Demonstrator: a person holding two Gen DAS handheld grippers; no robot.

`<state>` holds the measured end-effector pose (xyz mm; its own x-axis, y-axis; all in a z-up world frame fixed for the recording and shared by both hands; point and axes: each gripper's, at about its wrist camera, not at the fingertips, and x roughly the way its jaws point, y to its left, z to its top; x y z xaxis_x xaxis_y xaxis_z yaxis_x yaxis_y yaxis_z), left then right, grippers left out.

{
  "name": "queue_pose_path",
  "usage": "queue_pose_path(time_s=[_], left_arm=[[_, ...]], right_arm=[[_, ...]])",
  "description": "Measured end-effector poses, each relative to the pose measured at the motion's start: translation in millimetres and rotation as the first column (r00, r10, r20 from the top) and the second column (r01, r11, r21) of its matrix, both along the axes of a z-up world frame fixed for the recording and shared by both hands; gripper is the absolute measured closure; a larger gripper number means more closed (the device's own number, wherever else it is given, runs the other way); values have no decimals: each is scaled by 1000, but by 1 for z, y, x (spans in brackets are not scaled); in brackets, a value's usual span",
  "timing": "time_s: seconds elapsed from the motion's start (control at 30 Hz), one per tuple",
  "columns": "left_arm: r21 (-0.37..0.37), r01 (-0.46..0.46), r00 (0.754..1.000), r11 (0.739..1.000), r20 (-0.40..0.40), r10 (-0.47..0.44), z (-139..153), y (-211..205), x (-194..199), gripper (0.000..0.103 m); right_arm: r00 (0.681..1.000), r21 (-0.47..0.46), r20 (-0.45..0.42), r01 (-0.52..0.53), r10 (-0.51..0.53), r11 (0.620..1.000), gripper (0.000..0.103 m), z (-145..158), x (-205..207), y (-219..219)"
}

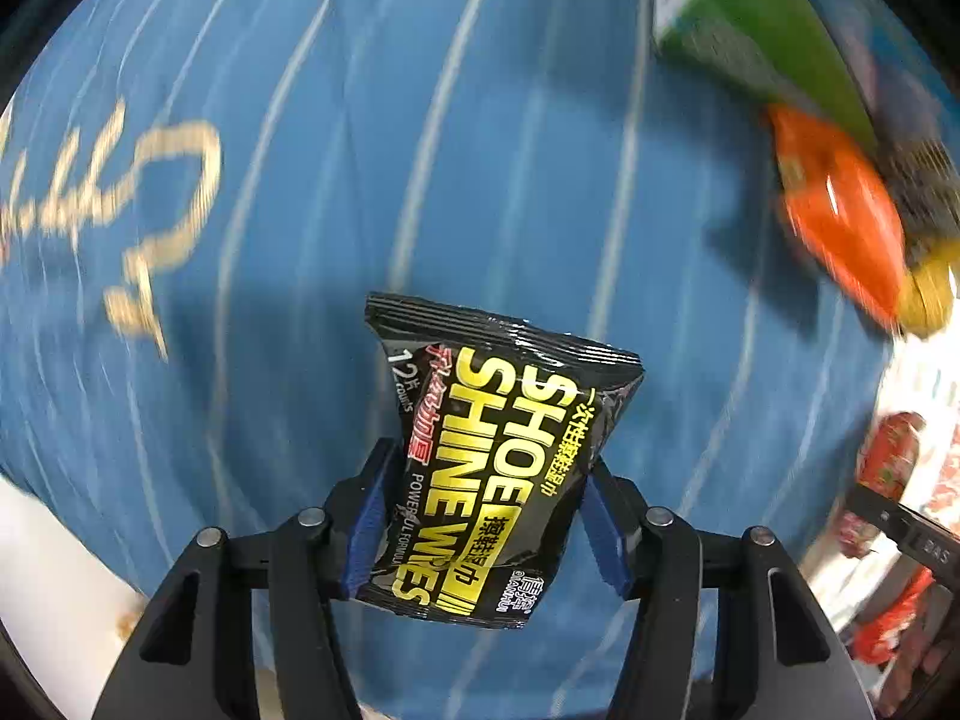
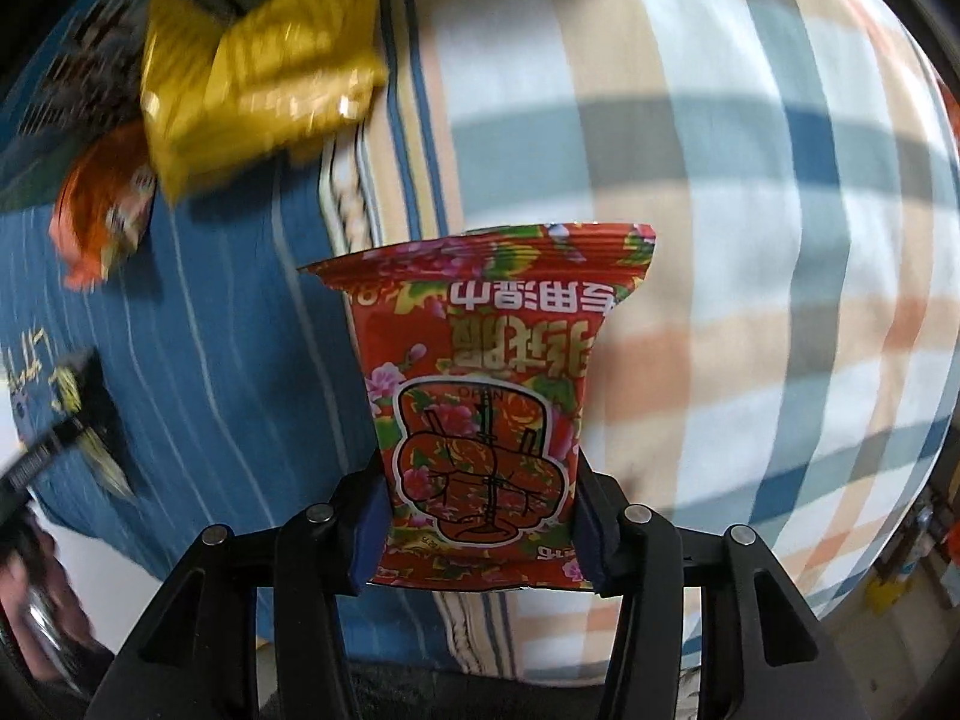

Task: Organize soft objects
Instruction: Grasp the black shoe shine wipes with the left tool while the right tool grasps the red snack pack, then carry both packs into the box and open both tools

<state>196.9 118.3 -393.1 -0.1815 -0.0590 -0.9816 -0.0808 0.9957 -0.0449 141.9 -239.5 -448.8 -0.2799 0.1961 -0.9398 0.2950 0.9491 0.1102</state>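
Note:
My left gripper [image 1: 483,516] is shut on a black pack of shoe shine wipes [image 1: 498,456] with yellow lettering and holds it above a blue striped cloth [image 1: 360,150]. My right gripper [image 2: 480,522] is shut on a red flowered wipes pack [image 2: 486,396] and holds it over the seam between the blue cloth [image 2: 228,360] and a plaid cloth [image 2: 750,240]. The black pack and part of the left gripper show blurred at the left edge of the right wrist view [image 2: 78,414].
An orange pack [image 1: 840,210], a yellow pack [image 1: 930,294] and a green box [image 1: 756,30] lie at the far right of the blue cloth. In the right wrist view the yellow pack [image 2: 252,66] and orange pack [image 2: 102,204] lie at the upper left.

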Motion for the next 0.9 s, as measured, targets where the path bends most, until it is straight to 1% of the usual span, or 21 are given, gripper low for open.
queue_pose_path(time_s=[0.07, 0.1, 0.13, 0.2, 0.33, 0.37, 0.47, 0.53, 0.57, 0.6, 0.67, 0.73, 0.83, 0.9], left_arm=[[-20, -34, 999, 999, -11, 34, 1, 0, -19, 48], [-27, -32, 999, 999, -17, 31, -1, -1, -24, 48], [-26, -26, 999, 999, -22, 26, -3, -2, -28, 45], [4, -2, 1000, 1000, -9, 2, -7, -6, -29, 43], [34, 55, 998, 998, 8, -55, -9, -15, -28, 40], [37, 62, 998, 997, 16, -63, -7, -18, -22, 41], [37, 64, 997, 997, 32, -65, -6, -33, -14, 47], [43, 69, 997, 997, 43, -71, 0, -36, -17, 53], [53, 73, 996, 996, 49, -75, 6, -42, -20, 53], [66, 77, 995, 995, 54, -81, 15, -47, -31, 54], [81, 76, 994, 994, 70, -81, 24, -51, -32, 54], [84, 77, 993, 993, 87, -84, 41, -59, -35, 55], [82, 86, 986, 993, 137, -97, 66, -71, -39, 55], [78, 104, 976, 992, 185, -117, 89, -82, -41, 55]], right_arm=[[1000, 21, -9, -2, 3, 1000, 50, 0, -9, 6], [1000, 30, -13, -11, 11, 999, 50, -1, -12, 9], [1000, 30, -15, -17, 18, 999, 50, -1, -13, 12], [1000, 8, -1, -16, 16, 1000, 49, -3, -15, 15], [999, -29, 6, -34, 34, 999, 48, -2, -11, 23], [999, -39, 9, -36, 36, 999, 47, -2, -10, 25], [999, -62, 10, -38, 39, 997, 46, 2, -3, 35], [998, -90, 17, -52, 53, 995, 48, 0, 0, 44], [998, -109, 19, -64, 66, 992, 51, 0, 2, 49], [997, -125, 28, -71, 75, 990, 53, 3, 3, 53], [996, -141, 44, -77, 84, 987, 55, 8, 0, 58], [993, -155, 61, -90, 100, 984, 55, 16, -5, 64], [989, -150, 89, -102, 116, 983, 56, 29, -10, 77], [983, -145, 122, -116, 135, 983, 56, 43, -11, 87]])
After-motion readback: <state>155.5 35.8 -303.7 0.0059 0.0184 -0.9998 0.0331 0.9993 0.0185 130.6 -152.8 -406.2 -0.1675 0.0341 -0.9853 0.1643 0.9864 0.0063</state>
